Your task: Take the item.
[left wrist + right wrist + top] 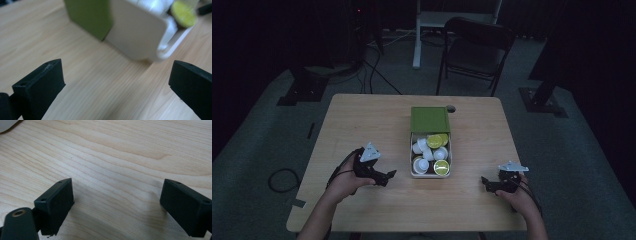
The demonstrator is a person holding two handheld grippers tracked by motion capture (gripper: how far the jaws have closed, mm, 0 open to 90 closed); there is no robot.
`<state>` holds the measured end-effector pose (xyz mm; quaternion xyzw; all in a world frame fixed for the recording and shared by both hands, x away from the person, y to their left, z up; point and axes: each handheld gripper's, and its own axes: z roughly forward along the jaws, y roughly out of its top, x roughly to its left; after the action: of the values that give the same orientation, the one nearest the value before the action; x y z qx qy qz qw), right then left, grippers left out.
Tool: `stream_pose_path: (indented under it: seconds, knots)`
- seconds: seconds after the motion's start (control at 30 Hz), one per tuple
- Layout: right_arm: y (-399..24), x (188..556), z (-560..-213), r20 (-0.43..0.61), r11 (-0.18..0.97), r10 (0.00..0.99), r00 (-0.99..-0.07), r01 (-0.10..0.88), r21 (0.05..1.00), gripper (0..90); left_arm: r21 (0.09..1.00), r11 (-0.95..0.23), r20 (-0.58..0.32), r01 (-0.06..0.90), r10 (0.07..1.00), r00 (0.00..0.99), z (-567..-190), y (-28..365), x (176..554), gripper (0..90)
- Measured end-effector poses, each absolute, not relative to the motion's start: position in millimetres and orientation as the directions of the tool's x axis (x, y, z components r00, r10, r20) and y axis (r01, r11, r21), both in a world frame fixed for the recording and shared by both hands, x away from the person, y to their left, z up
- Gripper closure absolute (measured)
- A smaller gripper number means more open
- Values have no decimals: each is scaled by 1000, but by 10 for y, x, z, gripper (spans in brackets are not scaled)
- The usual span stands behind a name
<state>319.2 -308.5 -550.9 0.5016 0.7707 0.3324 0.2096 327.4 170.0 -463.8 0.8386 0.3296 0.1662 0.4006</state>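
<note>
Tabletop (362, 120) of pale wood fills the middle of the high view, and at its centre sits a white box (412, 170) with a green sliding lid (430, 119) pushed back over its far half, leaving the near half uncovered. Inside lie coffee capsules (432, 155), some white, some with yellow-green tops. The left tool (387, 176) rests on the wood just beside the box's near left corner, held in the person's left hand (346, 181); the right tool (486, 183) lies well apart from the box toward the near right edge, gripped by the right hand (520, 197). A dark folding chair (474, 47) stands beyond the tabletop. In the left gripper view both black jaws stand wide apart with nothing between them, the blurred white box wall (136, 35) and green lid (88, 16) close ahead. In the right gripper view the jaws are likewise spread wide over bare wood grain (112, 165).
</note>
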Motion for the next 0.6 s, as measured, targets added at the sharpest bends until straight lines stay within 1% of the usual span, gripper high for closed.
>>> stream_pose_path:
  seconds: [0.17,0.23,0.33,0.6]
  knots:
    - [-3085,3193,-5508,11,276,913,-409,634,722,111,801,-470,26,370,645,764,-4442,1502,3304,3]
    - [-3085,3193,-5508,11,276,912,-409,634,723,111,804,-482,52,349,642,765,-4389,1443,3301,3]
    - [-3085,3194,-5508,11,276,912,-409,634,723,111,817,-464,40,341,636,770,-4333,1357,3296,3]
    - [-3085,3195,-5508,11,276,912,-411,633,723,111,830,-456,44,320,626,778,-4292,1128,3323,3]
